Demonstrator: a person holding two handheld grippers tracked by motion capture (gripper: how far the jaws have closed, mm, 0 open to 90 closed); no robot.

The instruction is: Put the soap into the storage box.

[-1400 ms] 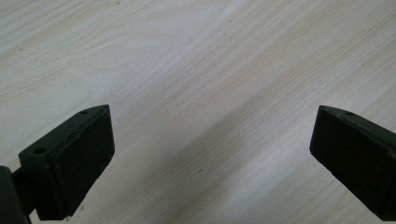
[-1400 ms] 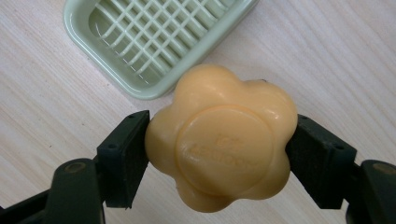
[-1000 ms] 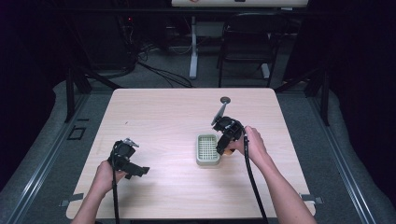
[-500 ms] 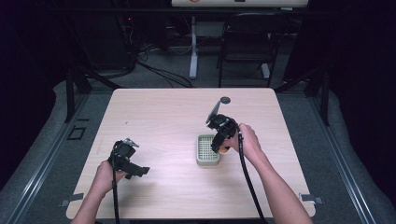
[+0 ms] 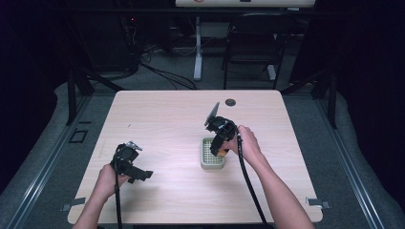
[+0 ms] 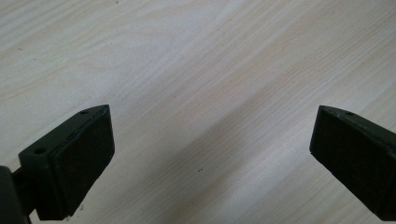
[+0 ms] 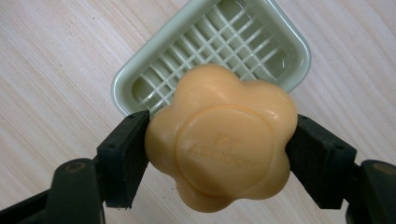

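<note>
An orange flower-shaped soap bar (image 7: pixel 219 140) sits clamped between the jaws of my right gripper (image 7: pixel 219 149), held in the air. Below it lies a pale green soap dish (image 7: pixel 163 74) with a grid floor, on the wooden table. In the high view my right gripper (image 5: pixel 216 147) hangs over the dish (image 5: pixel 206 162), a little right of the table's middle. My left gripper (image 5: pixel 141 174) rests near the front left of the table, and the left gripper view shows its jaws wide apart over bare wood, nothing between them.
A small dark round hole (image 5: pixel 230 102) marks the table's far edge. Beyond the table (image 5: pixel 162 119) stand a chair (image 5: pixel 250 43) and a white stand leg (image 5: pixel 197 52) with cables on the floor.
My right gripper has moved left and toward the person with the soap, from the dish's far right side to over the dish. The left gripper has stayed put.
</note>
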